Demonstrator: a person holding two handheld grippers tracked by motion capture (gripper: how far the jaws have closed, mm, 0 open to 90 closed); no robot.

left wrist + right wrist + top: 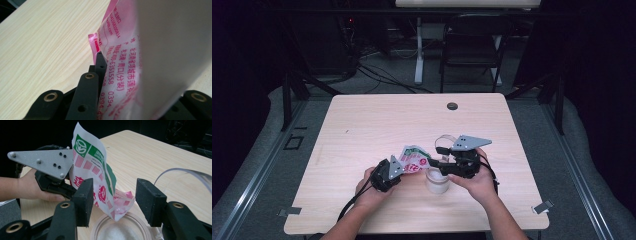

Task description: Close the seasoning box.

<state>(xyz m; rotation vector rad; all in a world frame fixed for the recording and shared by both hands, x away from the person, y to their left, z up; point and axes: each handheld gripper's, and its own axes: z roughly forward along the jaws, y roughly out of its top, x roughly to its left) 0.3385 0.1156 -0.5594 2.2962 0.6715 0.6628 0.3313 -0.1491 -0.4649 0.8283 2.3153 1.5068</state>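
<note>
Near the worktop's (362,125) front edge, the left tool (388,173) grips a printed packet (413,158), tipped over a clear cup (437,182). The right tool (443,161) stands open beside the packet, gripping nothing. Beyond the pale wood worktop, a folding chair (472,42) stands on grey floor (382,85) in a dark room.

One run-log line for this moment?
left gripper: shut on packet | right gripper: open | packet mouth over cup | white powder in cup
</note>
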